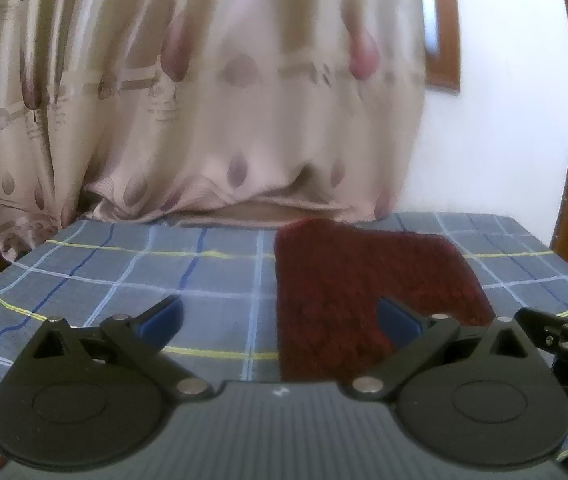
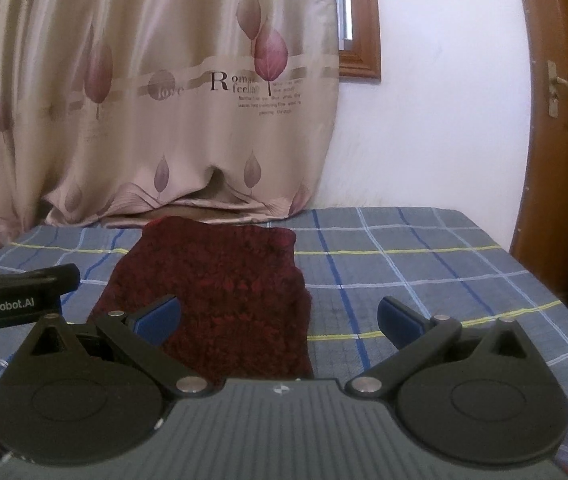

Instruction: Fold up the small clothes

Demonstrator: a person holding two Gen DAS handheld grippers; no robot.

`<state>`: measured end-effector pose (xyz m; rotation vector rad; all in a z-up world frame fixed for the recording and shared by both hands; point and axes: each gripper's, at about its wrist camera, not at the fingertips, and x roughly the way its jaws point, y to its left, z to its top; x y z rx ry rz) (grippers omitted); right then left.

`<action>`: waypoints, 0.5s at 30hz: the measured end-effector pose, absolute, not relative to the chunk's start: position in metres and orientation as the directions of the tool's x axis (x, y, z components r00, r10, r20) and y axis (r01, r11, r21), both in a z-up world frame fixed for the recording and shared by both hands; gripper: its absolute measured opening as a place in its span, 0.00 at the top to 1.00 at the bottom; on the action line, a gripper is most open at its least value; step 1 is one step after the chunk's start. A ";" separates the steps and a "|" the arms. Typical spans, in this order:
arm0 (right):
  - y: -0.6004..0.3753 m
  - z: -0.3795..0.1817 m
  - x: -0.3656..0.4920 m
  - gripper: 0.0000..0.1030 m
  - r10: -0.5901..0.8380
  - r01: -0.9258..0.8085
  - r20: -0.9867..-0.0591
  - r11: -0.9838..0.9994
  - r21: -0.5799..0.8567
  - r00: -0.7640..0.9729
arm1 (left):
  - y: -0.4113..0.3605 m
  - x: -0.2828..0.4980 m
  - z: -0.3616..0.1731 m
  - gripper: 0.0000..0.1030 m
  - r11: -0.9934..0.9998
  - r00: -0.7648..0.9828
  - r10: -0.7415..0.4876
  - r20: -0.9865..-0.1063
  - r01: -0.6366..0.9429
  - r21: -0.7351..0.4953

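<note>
Garment (image 2: 219, 292): dark red knit, lying flat and folded on the plaid cloth (image 2: 404, 280) that covers the table, its far edge near the curtain (image 2: 143, 100). My left gripper (image 1: 279, 320) has its jaws spread wide and holds nothing; its right blue pad (image 1: 398, 320) shows in front of the garment, its left pad over bare cloth. My right gripper (image 2: 277, 320) is likewise spread wide and empty, its left blue pad (image 2: 159, 320) in front of the garment's near left part, its right pad over bare cloth. Whether either pad touches the knit I cannot tell. Each gripper appears at the edge of the other's view. Background: white wall (image 2: 424, 120), wooden door (image 2: 564, 140) at right.
</note>
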<state>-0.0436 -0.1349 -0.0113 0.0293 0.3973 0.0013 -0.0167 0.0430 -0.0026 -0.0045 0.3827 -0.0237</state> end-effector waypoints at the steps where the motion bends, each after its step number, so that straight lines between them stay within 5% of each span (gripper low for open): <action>1: -0.135 -0.012 -0.043 0.00 0.011 0.000 -0.390 1.000 0.030 0.921 | 0.042 -0.016 -0.003 0.00 1.000 0.927 -0.027 -0.373 0.028 -0.005; 15: -0.136 -0.018 -0.033 0.00 0.007 0.006 -0.419 1.000 0.030 0.908 | 0.027 -0.017 -0.008 0.00 0.997 0.945 -0.006 -0.327 0.029 0.065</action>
